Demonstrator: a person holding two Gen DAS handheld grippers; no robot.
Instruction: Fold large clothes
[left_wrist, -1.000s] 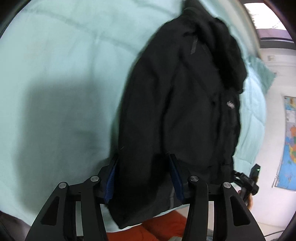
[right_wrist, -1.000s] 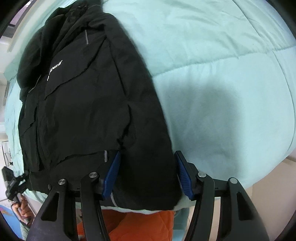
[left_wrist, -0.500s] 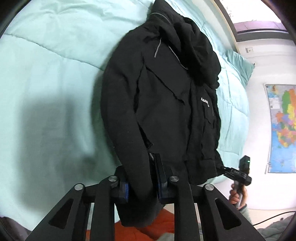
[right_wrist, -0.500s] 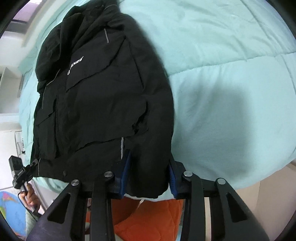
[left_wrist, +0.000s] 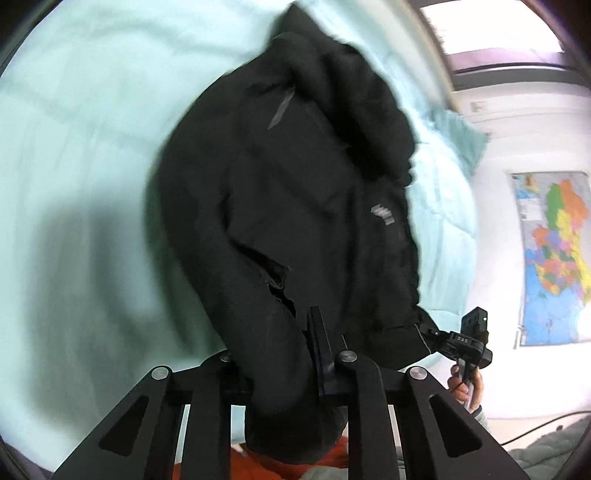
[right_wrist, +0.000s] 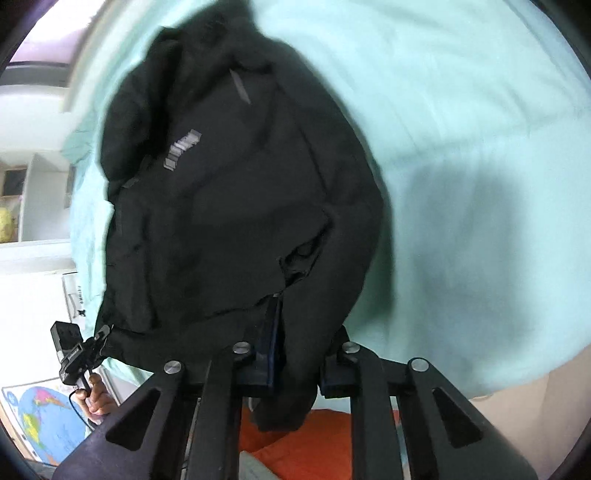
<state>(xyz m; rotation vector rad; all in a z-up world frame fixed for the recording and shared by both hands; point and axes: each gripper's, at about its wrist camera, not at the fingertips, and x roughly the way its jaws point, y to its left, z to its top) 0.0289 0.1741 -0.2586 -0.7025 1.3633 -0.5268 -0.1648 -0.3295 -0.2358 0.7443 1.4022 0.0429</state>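
A black hooded jacket (left_wrist: 295, 203) lies front up on a mint quilt (left_wrist: 74, 147), with its near end lifted off the bed. My left gripper (left_wrist: 275, 343) is closing its jaws, and the pads press on the jacket's left sleeve, whose cuff hangs below them. In the right wrist view the same jacket (right_wrist: 229, 192) fills the middle. There my right gripper (right_wrist: 301, 332) is also closing, clamped on the other sleeve. Each view shows the opposite gripper at the jacket's far lower corner: the right gripper (left_wrist: 439, 338) and the left gripper (right_wrist: 99, 336), each held by a hand.
Orange fabric (right_wrist: 306, 439) lies below the bed's near edge. The quilt (right_wrist: 461, 129) stretches wide on both sides of the jacket. A pillow (left_wrist: 458, 136) sits at the head of the bed. A coloured map (left_wrist: 554, 258) hangs on the white wall, and a shelf (right_wrist: 33, 199) stands there.
Both grippers went from open around the sleeves to clamped on them. Both have risen, and the jacket's lower end has come up off the quilt with them.
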